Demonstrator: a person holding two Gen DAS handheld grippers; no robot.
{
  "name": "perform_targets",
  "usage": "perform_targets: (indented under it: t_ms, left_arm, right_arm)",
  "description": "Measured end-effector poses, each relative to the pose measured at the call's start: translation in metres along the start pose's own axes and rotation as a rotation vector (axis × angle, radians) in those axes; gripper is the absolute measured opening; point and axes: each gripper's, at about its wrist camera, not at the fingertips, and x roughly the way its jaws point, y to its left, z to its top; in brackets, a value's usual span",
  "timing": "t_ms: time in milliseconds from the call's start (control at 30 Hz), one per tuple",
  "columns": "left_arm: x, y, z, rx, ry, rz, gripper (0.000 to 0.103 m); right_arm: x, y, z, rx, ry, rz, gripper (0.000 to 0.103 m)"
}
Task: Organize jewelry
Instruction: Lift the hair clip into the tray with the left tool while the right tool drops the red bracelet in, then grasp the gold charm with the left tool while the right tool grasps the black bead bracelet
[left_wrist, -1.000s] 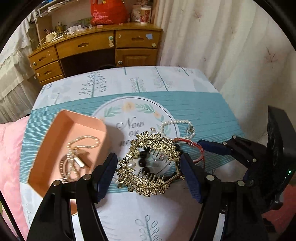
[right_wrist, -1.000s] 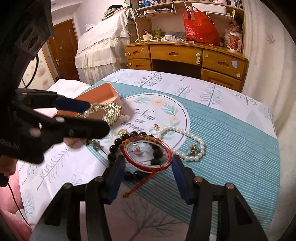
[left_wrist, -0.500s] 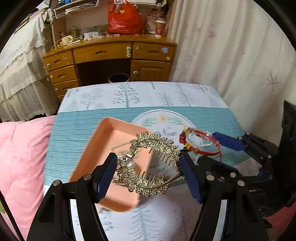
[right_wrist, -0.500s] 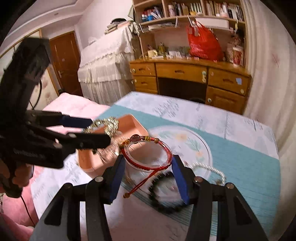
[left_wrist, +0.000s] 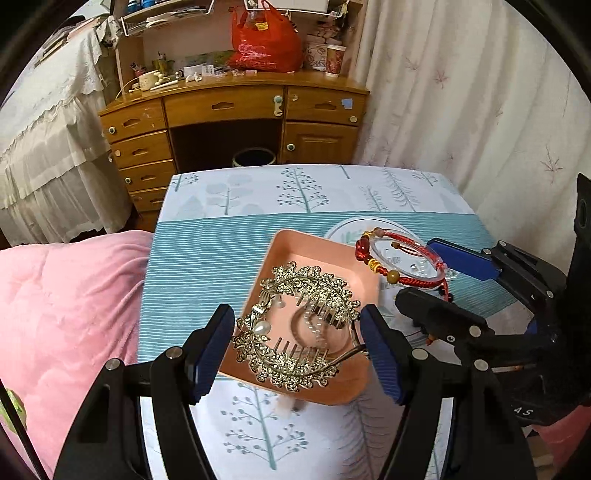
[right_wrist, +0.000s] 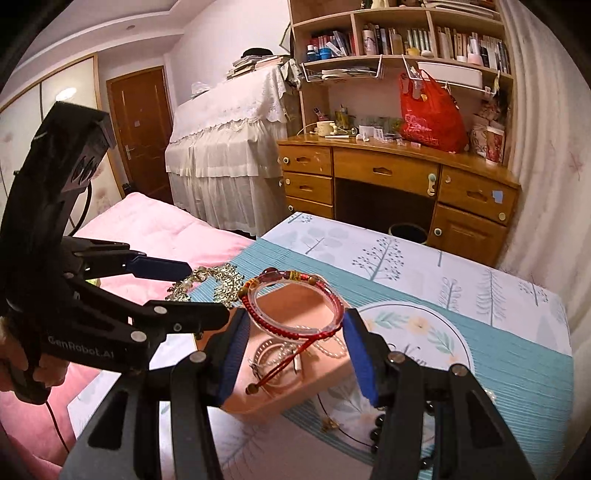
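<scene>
My left gripper (left_wrist: 297, 341) is shut on a gold hair comb (left_wrist: 295, 295) and holds it in the air over the pink tray (left_wrist: 314, 251). My right gripper (right_wrist: 295, 345) is shut on a red bracelet (right_wrist: 291, 306) with a clear bangle and holds it above the same tray (right_wrist: 295, 398). A pearl necklace (right_wrist: 273, 358) lies inside the tray. The left gripper shows at the left of the right wrist view (right_wrist: 177, 284), with the comb (right_wrist: 221, 280) between its fingers. The right gripper shows at the right of the left wrist view (left_wrist: 443, 280), holding the bracelet (left_wrist: 402, 258).
The tray stands on a table with a teal striped cloth (left_wrist: 207, 266). A black bead bracelet (right_wrist: 376, 435) lies on the cloth near my right fingers. A pink bed (left_wrist: 66, 302) borders the table's left side. A wooden desk (left_wrist: 229, 122) stands beyond the far edge.
Both grippers have risen from the tabletop with the comb and the red bracelet and moved left, over the pink tray. The pearl strand and black beads stayed on the cloth.
</scene>
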Motion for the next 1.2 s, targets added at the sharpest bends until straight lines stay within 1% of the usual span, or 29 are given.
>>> perform_targets:
  t_ms: [100, 167, 200, 267, 333, 367, 467, 667, 800, 900, 967, 1067, 1200]
  left_arm:
    - [0.006, 0.007, 0.001, -0.021, 0.030, 0.000, 0.070]
    - [0.012, 0.010, 0.001, -0.040, 0.056, 0.012, 0.075]
    - [0.013, 0.012, 0.001, -0.045, 0.062, 0.015, 0.078]
    - [0.013, 0.014, 0.001, -0.047, 0.060, 0.006, 0.081]
    - [0.013, 0.016, 0.002, -0.054, 0.058, -0.003, 0.086]
    - [0.013, 0.016, 0.002, -0.058, 0.058, -0.012, 0.087]
    - [0.015, 0.014, 0.002, -0.060, 0.066, -0.026, 0.087]
    - [0.015, -0.003, -0.002, -0.030, 0.080, -0.034, 0.087]
    - [0.019, -0.016, -0.011, -0.059, 0.110, -0.064, 0.087]
    - [0.024, -0.024, -0.023, -0.097, 0.156, -0.101, 0.087]
    - [0.027, -0.033, -0.032, -0.108, 0.186, -0.110, 0.087]
    - [0.027, -0.048, -0.047, -0.123, 0.210, -0.124, 0.087]
    - [0.030, -0.071, -0.062, -0.158, 0.219, -0.143, 0.087]
  right_arm:
    - [0.005, 0.001, 0.001, 0.021, 0.014, -0.019, 0.054]
    - [0.010, -0.001, 0.001, 0.050, 0.041, -0.004, 0.054]
    - [0.011, -0.002, -0.001, 0.055, 0.046, -0.005, 0.054]
    - [0.010, -0.003, -0.003, 0.052, 0.047, -0.028, 0.058]
    - [0.007, -0.003, -0.005, 0.040, 0.045, -0.060, 0.061]
    - [0.005, -0.004, -0.006, 0.039, 0.044, -0.068, 0.061]
    - [0.002, -0.008, -0.009, 0.053, 0.045, -0.081, 0.061]
    - [-0.005, -0.017, -0.021, 0.077, 0.071, -0.107, 0.062]
    - [-0.009, -0.027, -0.032, 0.104, 0.102, -0.118, 0.062]
    - [-0.013, -0.034, -0.041, 0.123, 0.137, -0.122, 0.063]
    - [-0.017, -0.043, -0.049, 0.148, 0.161, -0.128, 0.067]
    - [-0.024, -0.057, -0.060, 0.198, 0.181, -0.130, 0.072]
    - [-0.030, -0.077, -0.074, 0.259, 0.213, -0.143, 0.075]
